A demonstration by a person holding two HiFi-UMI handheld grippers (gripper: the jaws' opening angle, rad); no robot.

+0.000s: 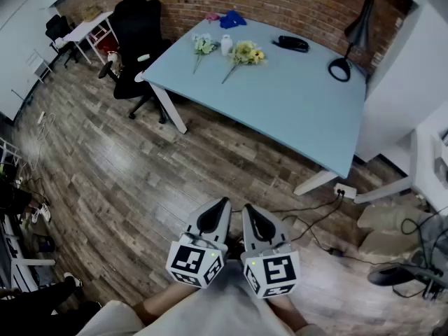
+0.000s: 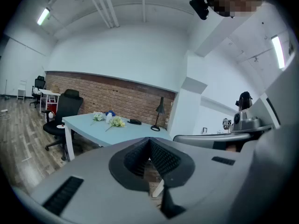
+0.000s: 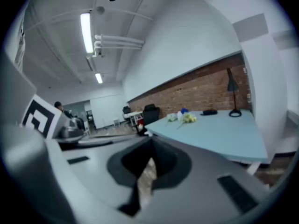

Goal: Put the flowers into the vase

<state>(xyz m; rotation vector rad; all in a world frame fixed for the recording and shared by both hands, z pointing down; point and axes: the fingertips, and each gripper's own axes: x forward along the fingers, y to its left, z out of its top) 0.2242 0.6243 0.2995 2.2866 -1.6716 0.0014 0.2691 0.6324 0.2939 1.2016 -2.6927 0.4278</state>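
On the far part of a light blue table (image 1: pixel 294 110) lie a white flower bunch (image 1: pixel 203 46) and a yellow flower bunch (image 1: pixel 246 54), with a small white vase (image 1: pixel 226 44) upright between them. The same yellow flowers (image 2: pixel 116 122) (image 3: pixel 189 118) show small in both gripper views. Both grippers are held close to the person's body, far from the table, over the wooden floor. My left gripper (image 1: pixel 222 205) is shut and empty. My right gripper (image 1: pixel 248 210) is shut with nothing in it too.
A black desk lamp (image 1: pixel 353 37), a black object (image 1: pixel 291 43) and a blue cloth (image 1: pixel 232 19) sit at the table's back. A black office chair (image 1: pixel 136 40) stands at its left end. Cables and a socket (image 1: pixel 344 191) lie on the floor right of me.
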